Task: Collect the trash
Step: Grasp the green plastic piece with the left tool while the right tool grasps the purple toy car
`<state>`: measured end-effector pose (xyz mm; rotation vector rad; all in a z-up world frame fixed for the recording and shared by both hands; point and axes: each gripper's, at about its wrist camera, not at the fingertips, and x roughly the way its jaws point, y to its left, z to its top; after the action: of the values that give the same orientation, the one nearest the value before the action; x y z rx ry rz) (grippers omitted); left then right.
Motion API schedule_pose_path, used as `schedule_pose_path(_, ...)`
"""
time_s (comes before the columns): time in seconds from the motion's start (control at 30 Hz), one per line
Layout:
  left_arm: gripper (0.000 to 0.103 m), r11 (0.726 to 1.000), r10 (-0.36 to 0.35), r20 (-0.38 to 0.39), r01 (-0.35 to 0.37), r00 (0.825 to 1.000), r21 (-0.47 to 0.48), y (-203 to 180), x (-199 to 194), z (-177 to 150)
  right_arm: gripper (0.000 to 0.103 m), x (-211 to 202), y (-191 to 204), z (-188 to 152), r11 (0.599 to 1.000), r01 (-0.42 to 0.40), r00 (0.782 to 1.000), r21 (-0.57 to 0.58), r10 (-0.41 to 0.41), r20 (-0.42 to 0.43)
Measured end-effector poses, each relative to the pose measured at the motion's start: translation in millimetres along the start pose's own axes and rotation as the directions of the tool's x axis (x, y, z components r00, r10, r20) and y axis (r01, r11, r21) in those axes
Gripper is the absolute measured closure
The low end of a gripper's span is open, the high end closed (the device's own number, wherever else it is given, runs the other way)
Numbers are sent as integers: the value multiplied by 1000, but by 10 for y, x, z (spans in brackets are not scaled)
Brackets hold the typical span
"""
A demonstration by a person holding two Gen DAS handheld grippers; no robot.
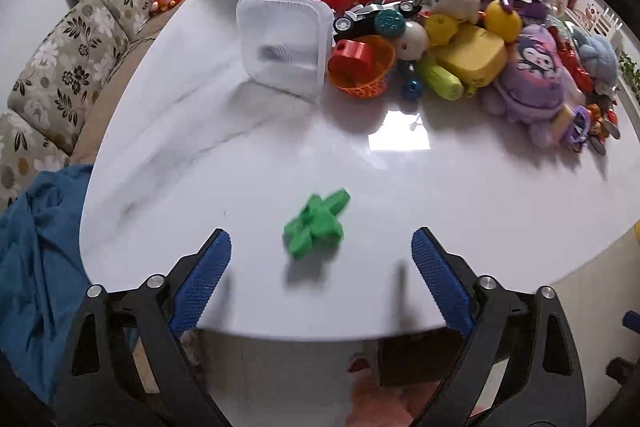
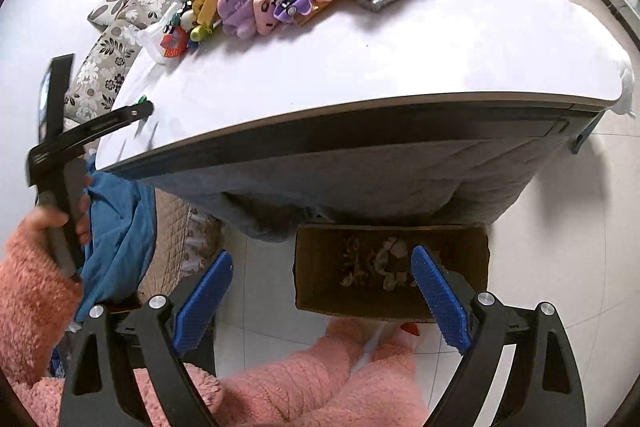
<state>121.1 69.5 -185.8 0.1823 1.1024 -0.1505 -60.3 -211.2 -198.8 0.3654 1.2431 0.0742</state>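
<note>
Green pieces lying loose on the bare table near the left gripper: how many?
1: a green piece on the table, ahead of the open left gripper. The toy pile may hide others.

The table (image 1: 240, 147) top looked like glossy, smooth marbled stone that mirrored the light, and the green piece (image 1: 316, 225) on it was matt plastic. The tub (image 1: 284, 43) was cloudy translucent plastic, the purple toy (image 1: 532, 75) soft plush. The box (image 2: 320, 267) was plain brown cardboard, the pink sleeve (image 2: 32, 291) fuzzy fleece.
</note>
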Motion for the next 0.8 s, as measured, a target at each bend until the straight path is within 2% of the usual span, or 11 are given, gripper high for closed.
schedule_pose_path(0.03, 43, 1000, -9, 3, 9, 1000, 8, 6, 10, 8, 14, 7, 0, -11, 1000, 6, 1000, -1, -6, -1)
schedule_pose_path(0.07, 65, 999, -29, -14, 29, 999, 12, 17, 47, 12, 14, 29, 7, -24, 1000, 12, 1000, 1, -12, -2)
schedule_pose_path(0.1, 73, 997, -71, -4, 71, 997, 1, 50, 28, 11, 14, 46, -2, -28, 1000, 18, 1000, 11, -18, -7)
schedule_pose_path(0.2, 73, 993, -116, -5, 116, 993, 2, 71, 36, 30, 14, 55, -18, 2, 999, 19, 1000, 35, -19, -7)
schedule_pose_path(0.33, 74, 983, -183, 8, 183, 983, -19, 101, -74, 26, 14, 3, 25, 159, 999, 30, 999, 33, -31, 35)
schedule_pose_path(0.4, 74, 971, -232, 23, 233, 972, -48, 123, -194, -3, 15, -14, 88, 315, 999, 28, 998, 22, -29, 55)
schedule_pose_path(0.5, 74, 944, -320, 48, 322, 946, -67, 131, -412, -76, 27, 4, 223, 636, 1000, 20, 996, -6, -19, 88)
schedule_pose_path(0.57, 74, 930, -358, 62, 361, 932, -63, 115, -554, -136, 28, 58, 311, 873, 1000, 21, 993, -19, -19, 112)
schedule_pose_path(0.7, 74, 911, -403, 58, 406, 914, -72, 86, -721, -283, 33, 276, 489, 1361, 995, 77, 988, -59, -69, 135)
schedule_pose_path(0.8, 74, 897, -426, 42, 428, 904, -109, 136, -708, -326, 33, 486, 644, 1623, 974, 176, 979, -145, -158, 131)
